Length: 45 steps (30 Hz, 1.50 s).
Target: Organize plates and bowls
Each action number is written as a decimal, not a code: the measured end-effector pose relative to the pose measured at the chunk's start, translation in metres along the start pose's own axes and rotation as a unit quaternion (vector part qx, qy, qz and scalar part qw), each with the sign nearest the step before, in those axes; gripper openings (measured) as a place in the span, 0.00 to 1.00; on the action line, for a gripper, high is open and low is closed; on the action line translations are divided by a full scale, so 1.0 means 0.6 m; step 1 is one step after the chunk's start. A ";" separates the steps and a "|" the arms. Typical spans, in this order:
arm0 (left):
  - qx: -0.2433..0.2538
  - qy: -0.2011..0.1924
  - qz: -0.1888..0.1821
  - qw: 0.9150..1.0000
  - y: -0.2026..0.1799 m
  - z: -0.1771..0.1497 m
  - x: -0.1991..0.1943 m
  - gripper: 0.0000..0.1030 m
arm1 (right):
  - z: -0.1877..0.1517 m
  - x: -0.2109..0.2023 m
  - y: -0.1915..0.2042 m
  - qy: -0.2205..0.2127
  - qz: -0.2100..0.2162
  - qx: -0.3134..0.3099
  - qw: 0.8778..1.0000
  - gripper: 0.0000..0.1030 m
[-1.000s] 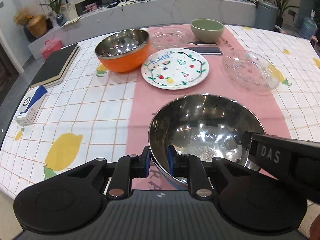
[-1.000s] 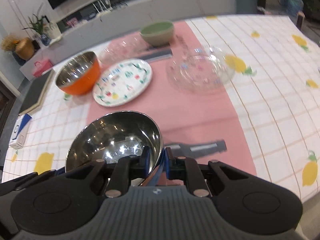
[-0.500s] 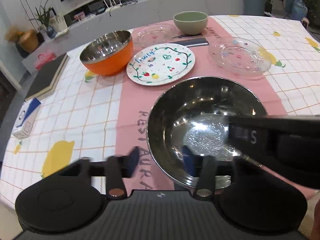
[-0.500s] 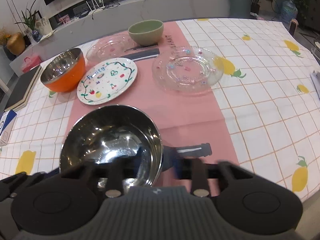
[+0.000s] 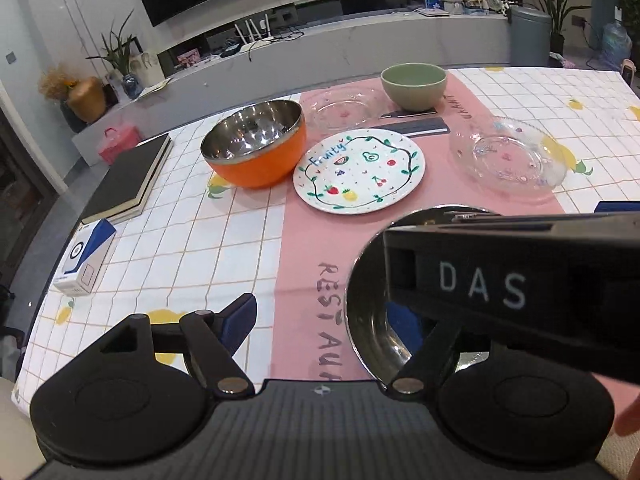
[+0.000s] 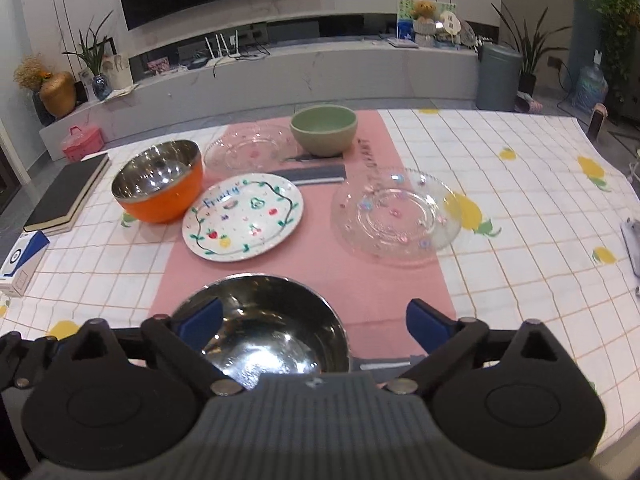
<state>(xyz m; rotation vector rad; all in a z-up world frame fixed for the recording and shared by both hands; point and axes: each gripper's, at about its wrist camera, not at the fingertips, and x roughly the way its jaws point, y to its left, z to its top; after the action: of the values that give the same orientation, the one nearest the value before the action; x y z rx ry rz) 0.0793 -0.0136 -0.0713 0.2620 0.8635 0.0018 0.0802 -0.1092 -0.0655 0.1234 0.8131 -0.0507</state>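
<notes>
A shiny steel bowl (image 6: 264,320) stands on the pink runner (image 6: 360,280) near the table's front edge. My right gripper (image 6: 312,326) straddles its right rim; the jaws are opening and neither pad presses the bowl. My left gripper (image 5: 322,324) straddles the bowl's (image 5: 372,320) left rim, jaws opening too, with one pad half hidden behind the black housing marked DAS (image 5: 480,288). Farther back are an orange bowl (image 6: 158,182), a fruit-painted plate (image 6: 244,216), a green bowl (image 6: 324,130) and two glass plates (image 6: 400,216) (image 6: 250,150).
A black book (image 5: 128,176) and a blue-and-white box (image 5: 86,256) lie along the left edge of the table. A dark flat strip (image 6: 316,174) lies in front of the green bowl. The checked cloth (image 6: 520,200) to the right carries only lemon prints.
Both grippers were shut on the steel bowl's rim a second ago; both have spread wide and let go. The bowl rests on the runner, and the right gripper has lifted slightly.
</notes>
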 end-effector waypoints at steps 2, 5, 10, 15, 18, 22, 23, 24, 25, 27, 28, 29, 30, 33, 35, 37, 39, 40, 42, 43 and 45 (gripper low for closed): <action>-0.006 0.001 -0.010 1.000 0.009 0.005 -0.001 0.85 | 0.003 -0.005 0.001 -0.003 0.005 0.003 1.000 0.97; -0.028 0.003 -0.017 0.999 0.027 0.012 0.000 0.85 | 0.010 -0.011 0.004 -0.009 0.007 0.006 1.000 0.97; -0.042 -0.008 -0.012 0.999 0.058 0.030 0.003 0.85 | 0.036 -0.017 0.009 -0.017 0.014 0.013 1.000 0.97; -0.087 -0.024 0.003 0.996 0.115 0.057 0.009 0.85 | 0.072 -0.019 0.015 -0.030 0.040 0.036 0.998 0.97; -0.136 -0.013 -0.006 0.991 0.156 0.076 0.023 0.85 | 0.099 -0.007 0.027 -0.025 0.057 0.036 0.997 0.97; -0.182 -0.005 -0.024 0.983 0.200 0.100 0.041 0.84 | 0.133 0.022 0.043 -0.003 0.095 0.040 0.995 0.86; -0.188 -0.005 -0.024 0.982 0.209 0.107 0.047 0.84 | 0.140 0.029 0.048 0.002 0.101 0.039 0.994 0.85; -0.192 -0.007 -0.023 0.981 0.215 0.111 0.049 0.84 | 0.146 0.036 0.053 0.003 0.104 0.035 0.994 0.85; -0.193 -0.008 -0.021 0.981 0.220 0.116 0.054 0.84 | 0.154 0.042 0.063 0.000 0.102 0.020 0.995 0.85; -0.195 -0.009 -0.020 0.981 0.228 0.128 0.068 0.84 | 0.165 0.053 0.088 -0.012 0.087 -0.025 0.996 0.85; -0.197 -0.007 -0.020 0.980 0.231 0.134 0.077 0.82 | 0.171 0.061 0.101 -0.016 0.081 -0.049 0.995 0.85; -0.200 -0.003 -0.021 0.980 0.234 0.142 0.088 0.81 | 0.178 0.071 0.110 -0.017 0.081 -0.065 0.994 0.85; -0.202 0.000 -0.022 0.979 0.236 0.148 0.095 0.80 | 0.185 0.081 0.117 -0.017 0.083 -0.075 0.994 0.85; -0.207 0.000 -0.021 0.978 0.242 0.165 0.120 0.80 | 0.205 0.120 0.133 -0.019 0.091 -0.092 0.991 0.85; -0.208 -0.003 -0.014 0.978 0.244 0.175 0.135 0.80 | 0.217 0.148 0.135 -0.021 0.095 -0.091 0.991 0.85; -0.199 0.001 -0.007 0.980 0.242 0.188 0.154 0.80 | 0.228 0.175 0.138 -0.015 0.106 -0.082 0.991 0.81; -0.196 0.010 -0.004 0.981 0.241 0.196 0.173 0.80 | 0.233 0.198 0.136 -0.006 0.120 -0.067 0.990 0.78; -0.199 0.013 -0.005 0.980 0.242 0.198 0.181 0.80 | 0.236 0.208 0.136 -0.004 0.125 -0.061 0.990 0.78; -0.203 0.017 -0.012 0.979 0.244 0.199 0.196 0.80 | 0.236 0.227 0.137 -0.005 0.132 -0.055 0.990 0.78; -0.203 0.017 -0.017 0.979 0.244 0.197 0.203 0.79 | 0.235 0.234 0.139 -0.007 0.130 -0.055 0.990 0.78; -0.204 0.020 -0.019 0.979 0.244 0.194 0.218 0.77 | 0.233 0.247 0.142 -0.016 0.116 -0.058 0.991 0.78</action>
<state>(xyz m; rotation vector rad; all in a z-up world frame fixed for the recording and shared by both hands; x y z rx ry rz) 0.2671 0.1155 -0.0641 -0.1391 0.8884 0.1477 0.2907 -0.0422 -0.0705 0.1058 0.7627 0.2135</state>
